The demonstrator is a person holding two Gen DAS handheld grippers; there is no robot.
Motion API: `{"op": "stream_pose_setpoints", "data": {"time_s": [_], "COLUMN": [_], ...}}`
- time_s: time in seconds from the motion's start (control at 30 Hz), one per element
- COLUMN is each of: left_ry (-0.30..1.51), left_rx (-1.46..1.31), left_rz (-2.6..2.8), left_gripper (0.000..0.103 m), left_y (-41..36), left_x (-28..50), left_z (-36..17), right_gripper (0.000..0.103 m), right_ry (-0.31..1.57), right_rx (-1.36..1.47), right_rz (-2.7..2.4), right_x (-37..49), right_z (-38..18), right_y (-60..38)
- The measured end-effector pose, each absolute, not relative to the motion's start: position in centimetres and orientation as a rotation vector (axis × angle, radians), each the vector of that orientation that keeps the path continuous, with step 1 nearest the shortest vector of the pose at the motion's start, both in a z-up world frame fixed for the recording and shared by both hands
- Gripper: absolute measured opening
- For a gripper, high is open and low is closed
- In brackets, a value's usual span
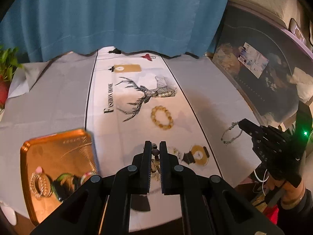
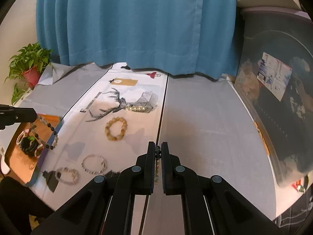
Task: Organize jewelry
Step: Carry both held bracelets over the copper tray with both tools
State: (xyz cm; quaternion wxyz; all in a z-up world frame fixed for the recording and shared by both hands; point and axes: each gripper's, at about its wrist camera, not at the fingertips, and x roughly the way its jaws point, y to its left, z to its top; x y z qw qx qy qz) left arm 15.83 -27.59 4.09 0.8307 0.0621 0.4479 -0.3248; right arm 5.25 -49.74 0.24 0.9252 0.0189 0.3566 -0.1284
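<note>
step: two bracelets are being carried to the orange tray (image 1: 58,156) | left tongs (image 1: 155,148): being held closed on a dark-beaded bracelet (image 2: 46,135), dangling beside the tray | right tongs (image 2: 158,149): being held closed on a thin chain bracelet (image 1: 231,135) at right | advice: bracelets should be lowered inside the rim before being released

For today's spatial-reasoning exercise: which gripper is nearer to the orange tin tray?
Left. The left gripper, shut on a beaded bracelet, hangs above the orange tin tray. The right gripper, shut on a thin bracelet, is far across the cloth.
</note>
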Motion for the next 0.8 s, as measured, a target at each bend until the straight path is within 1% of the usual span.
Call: {"op": "stream_pose_setpoints", "data": {"time_s": [0.27, 0.57, 0.8], "left_ry": [0.92, 0.876, 0.862], "left_rx": [0.115, 0.051, -0.011], "left_rz": [-0.644, -0.598, -0.562], "left_gripper": [0.006, 0.006, 0.006], "left_y": [-20.9, -10.6, -3.6], "left_x": [11.2, 5.0, 1.3], "left_z": [5.5, 7.2, 7.3], "right_gripper": [0.006, 0.006, 0.006], "right_ry": [0.714, 0.703, 0.718], "right_rx": [0.039, 0.035, -0.017], "right_rz": [-0.234, -0.109, 0.001], "right_x": [-0.1, -5.4, -7.6], "right_z": [1.5, 2.5, 2.5], "right_y": [-45.1, -35.6, -28.2]}}
